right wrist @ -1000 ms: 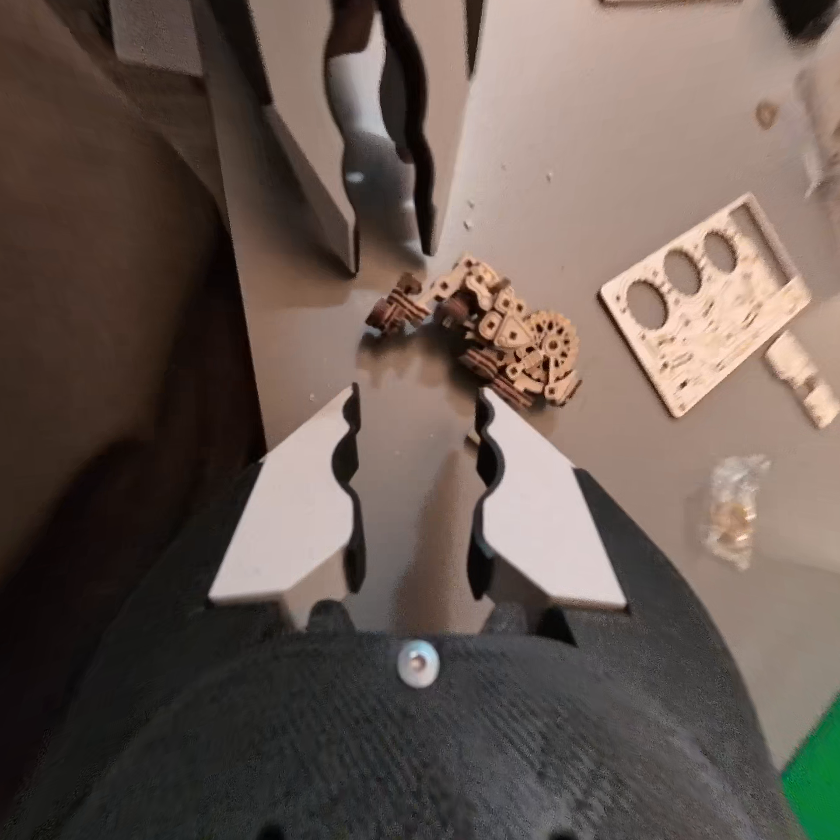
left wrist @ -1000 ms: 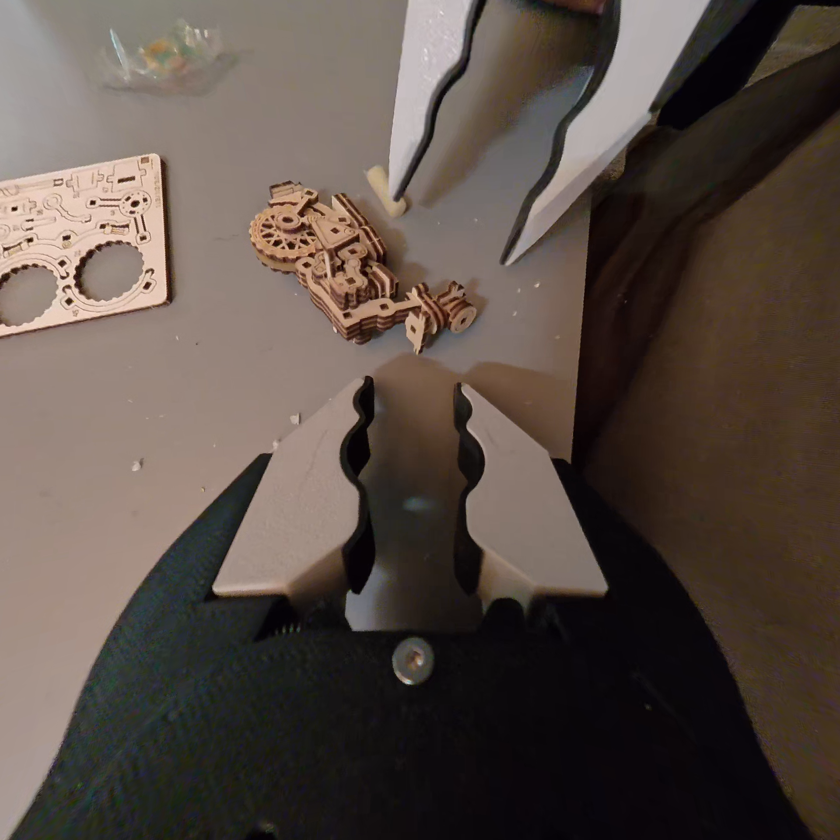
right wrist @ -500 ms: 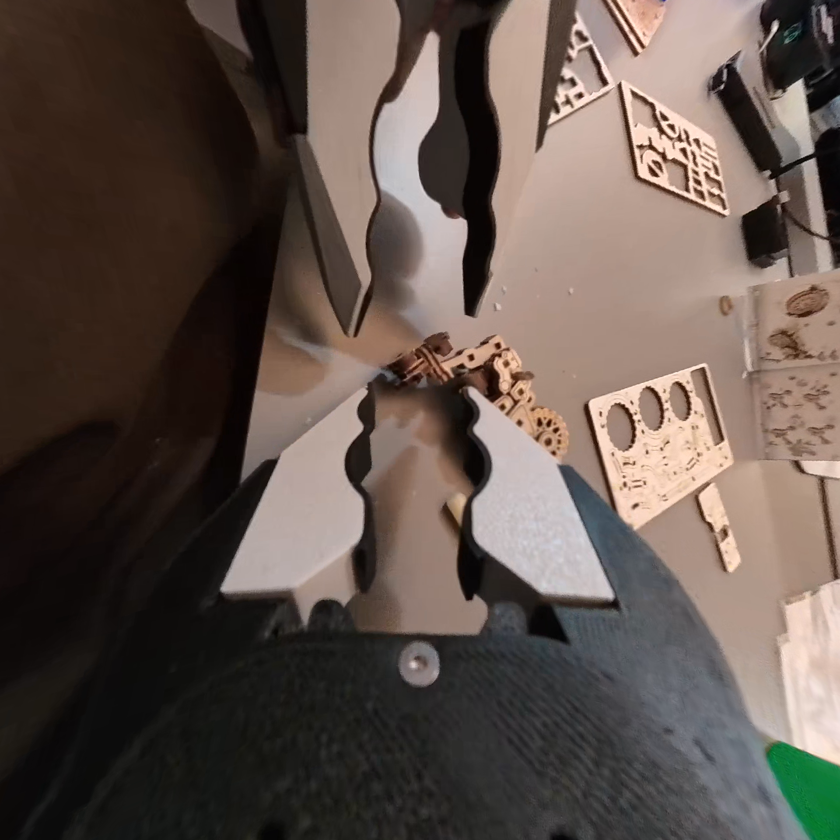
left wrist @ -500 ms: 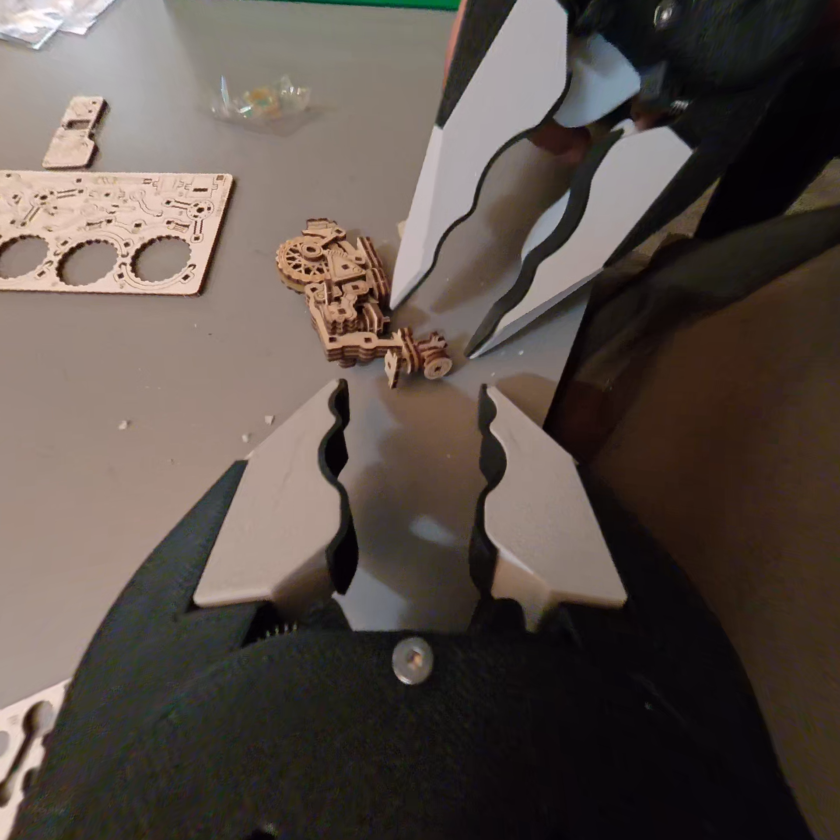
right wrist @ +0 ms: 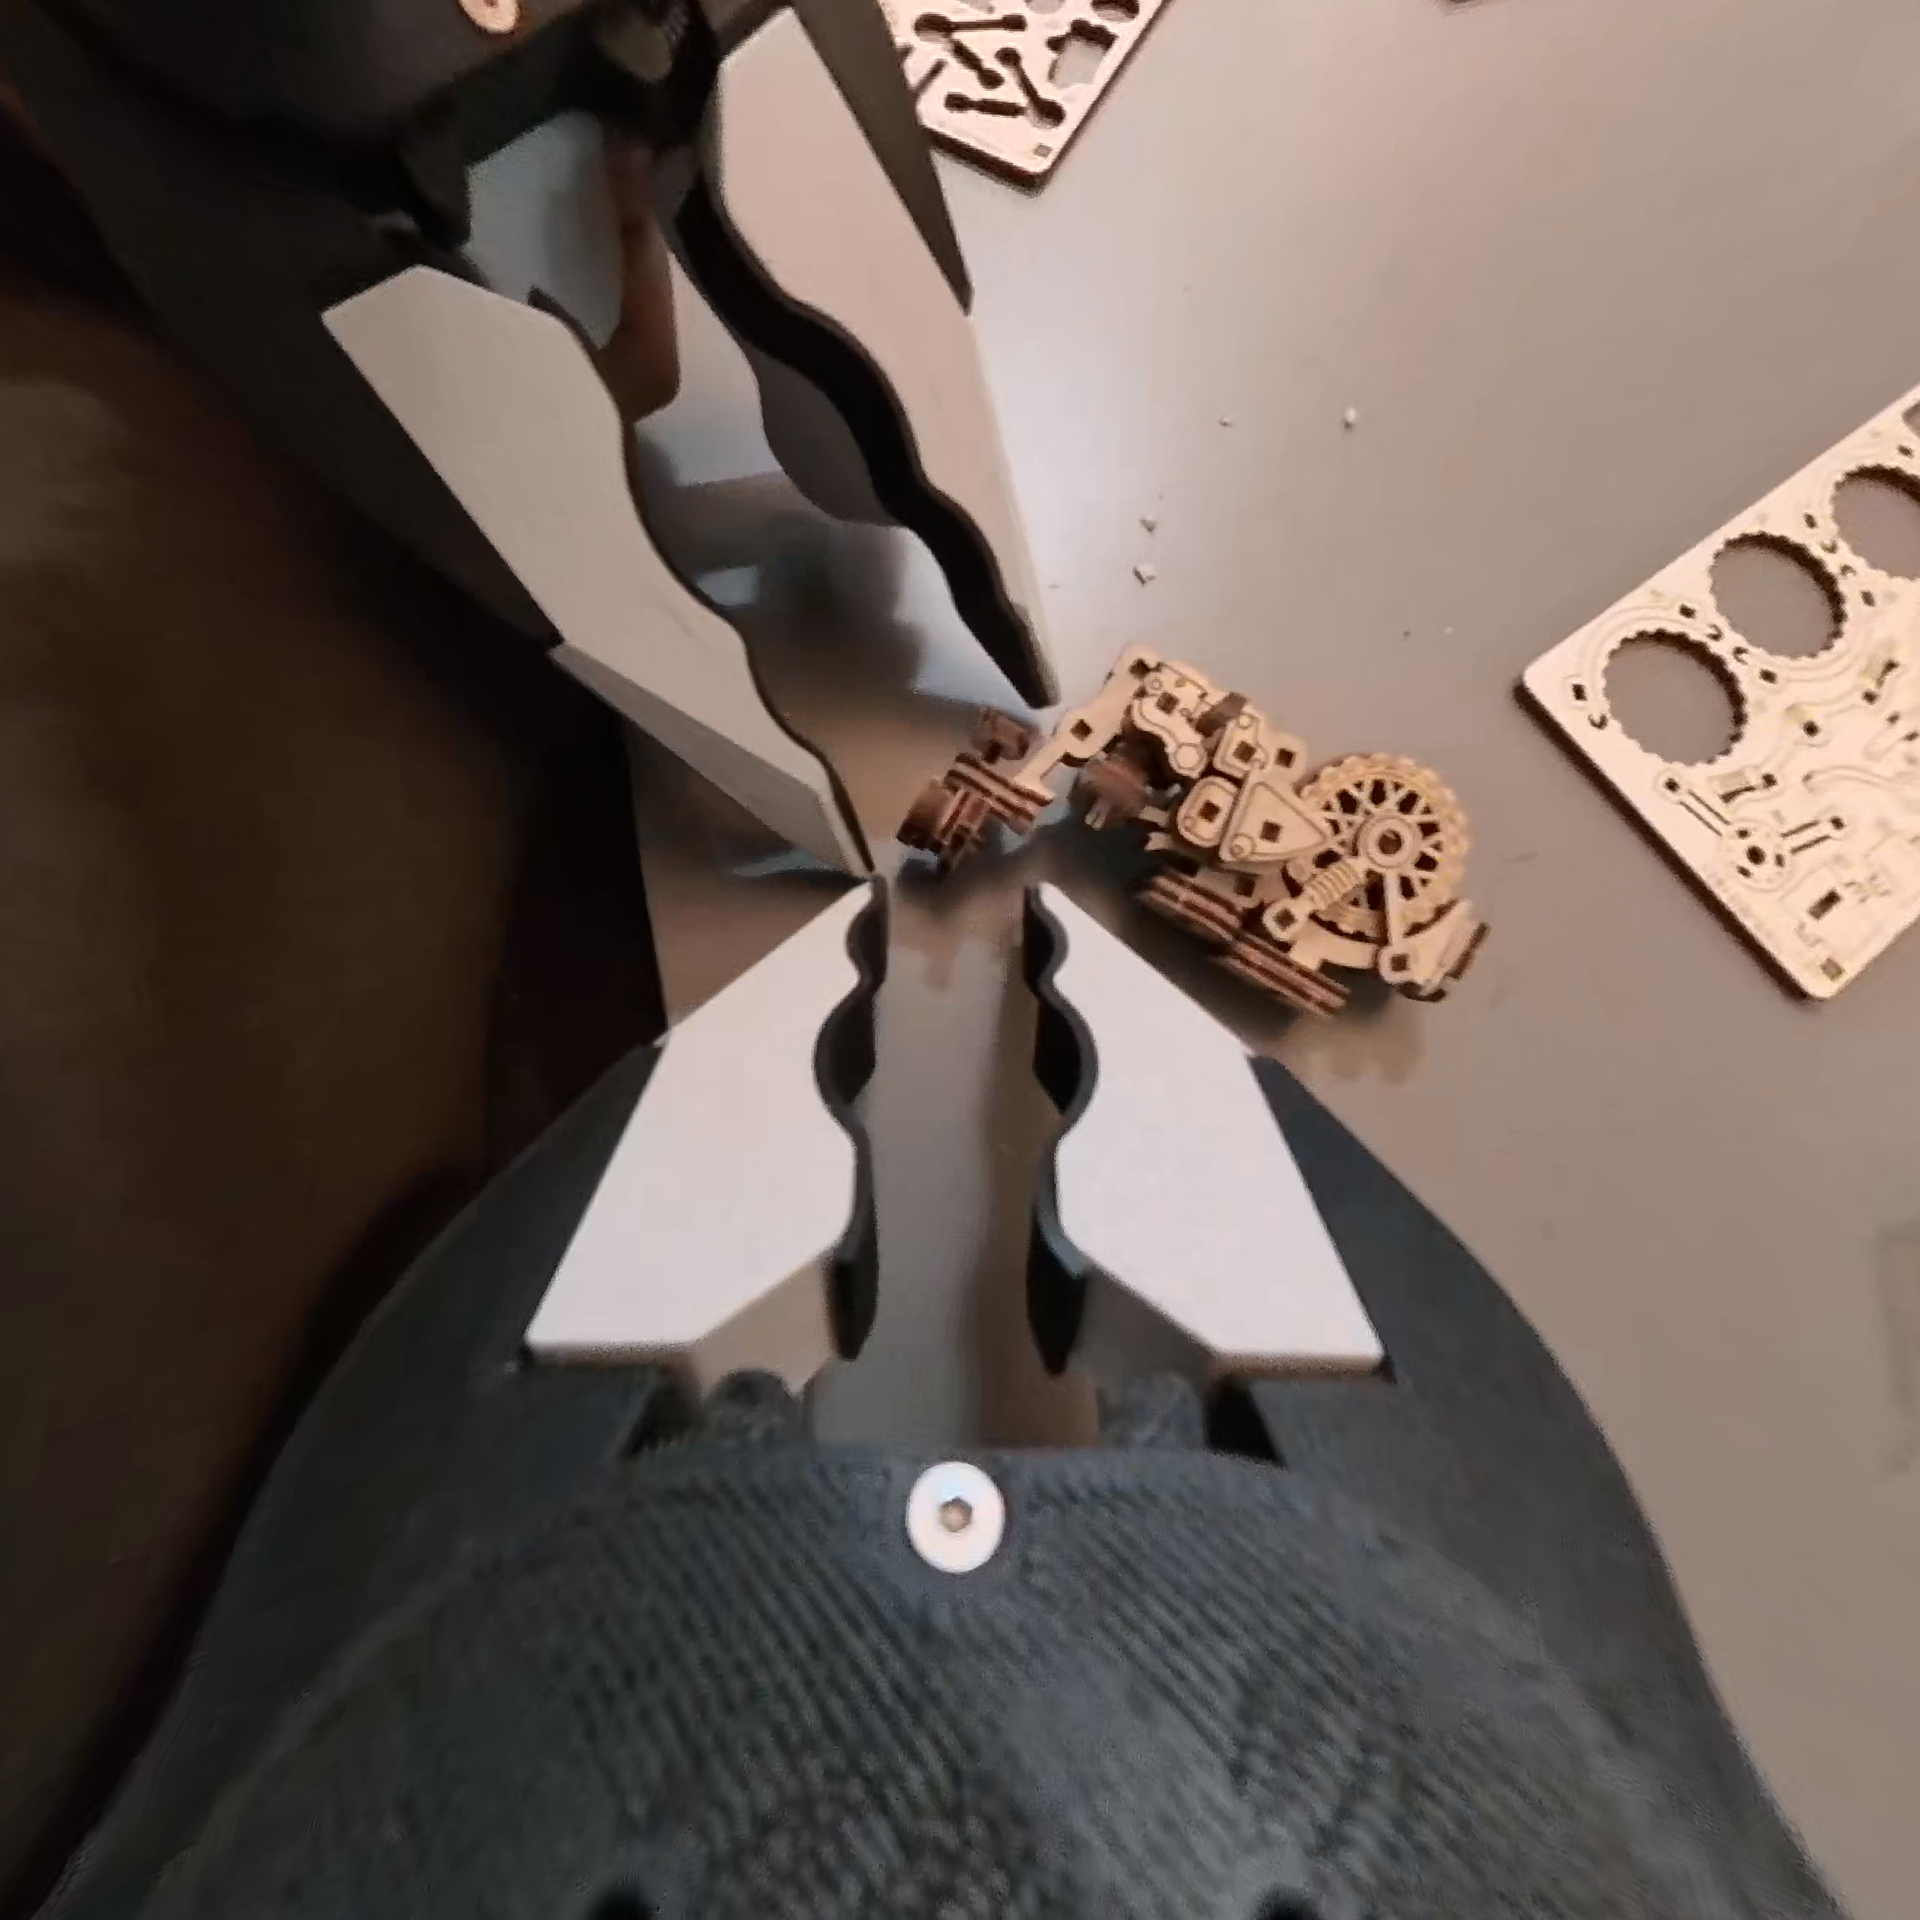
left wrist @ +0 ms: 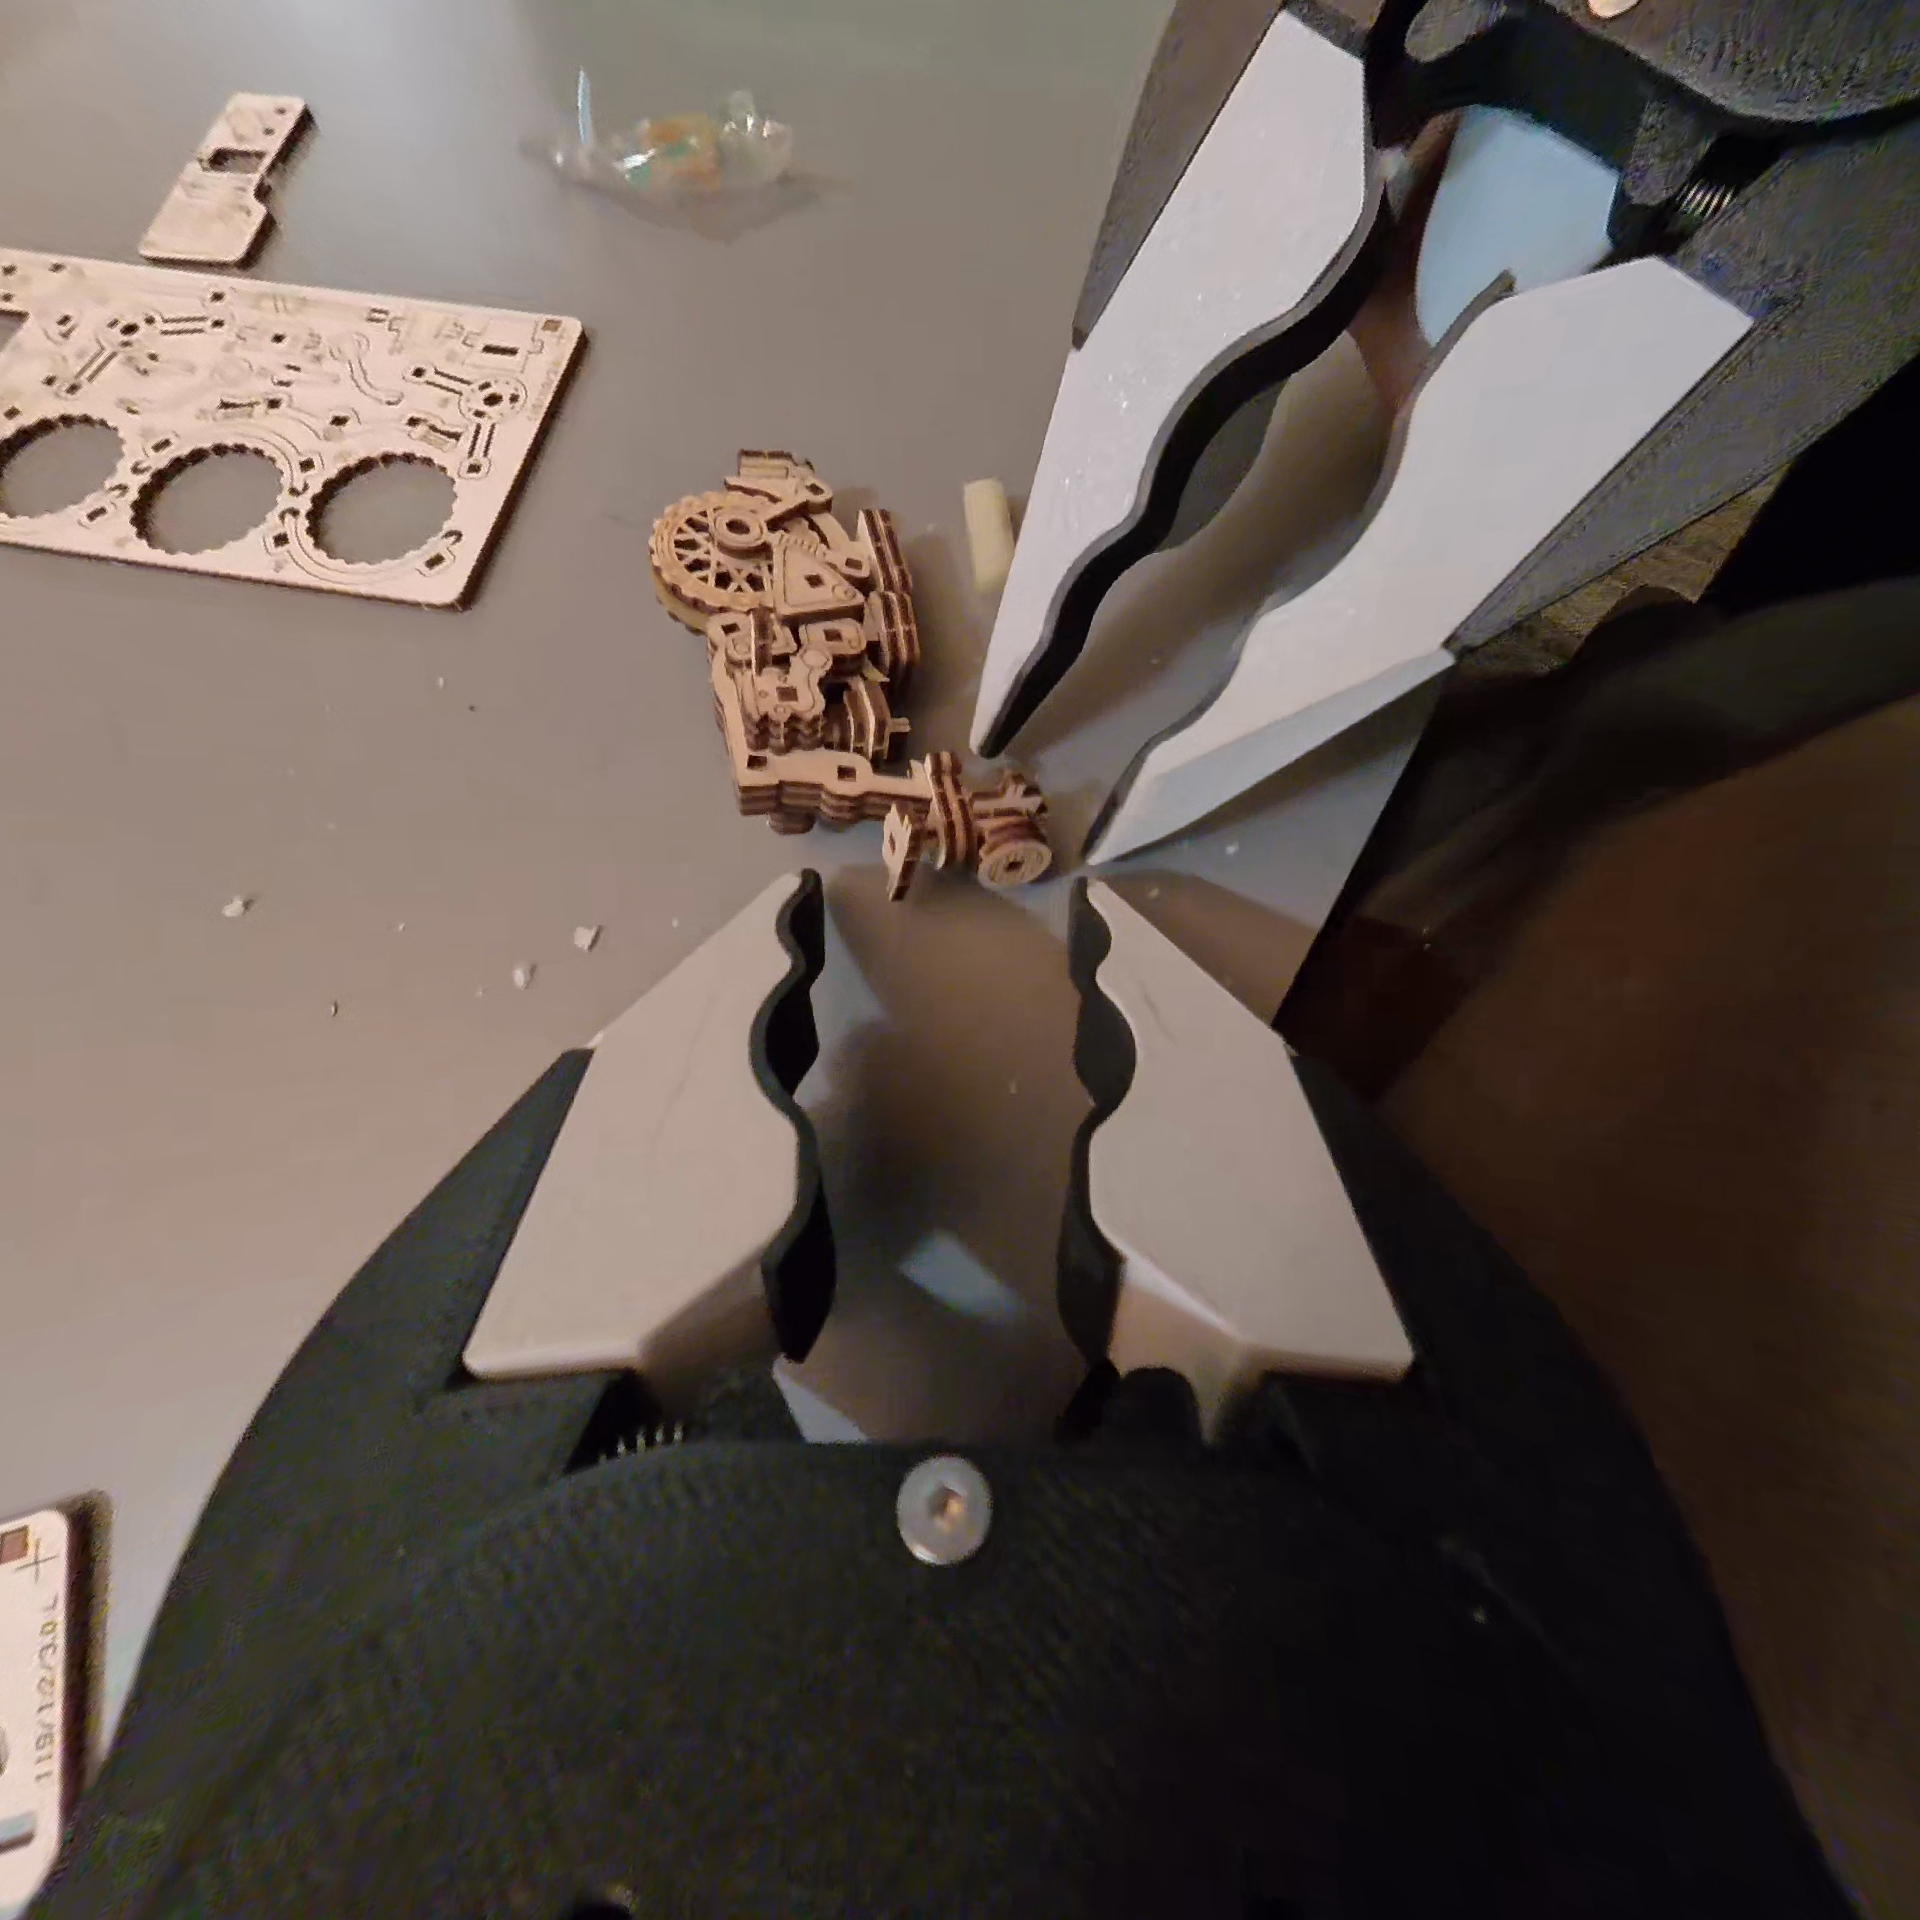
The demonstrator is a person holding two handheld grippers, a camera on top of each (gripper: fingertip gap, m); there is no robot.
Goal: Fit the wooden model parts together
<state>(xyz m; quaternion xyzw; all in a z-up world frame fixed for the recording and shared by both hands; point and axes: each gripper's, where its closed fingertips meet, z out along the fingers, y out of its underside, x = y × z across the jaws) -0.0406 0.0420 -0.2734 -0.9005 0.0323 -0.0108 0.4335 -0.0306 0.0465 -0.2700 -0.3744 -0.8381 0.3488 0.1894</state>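
- The wooden model lies on its side on the grey table, close to the table's edge, untouched by either tool
- Its small wheeled end points toward both grippers; its spoked gear sits at the far end
- Left gripper: jaws apart, nothing between them, tips just short of the model's wheeled end
- Right gripper: jaws apart, empty, tips just beside the same wheeled end
- One tip of each gripper nearly meets the other beside the model, contact not determinable
- A punched wooden parts sheet lies well apart from the model, on its gear side
- A small cream peg lies near the model, beside a right gripper finger
- A clear plastic bag rests beyond the model
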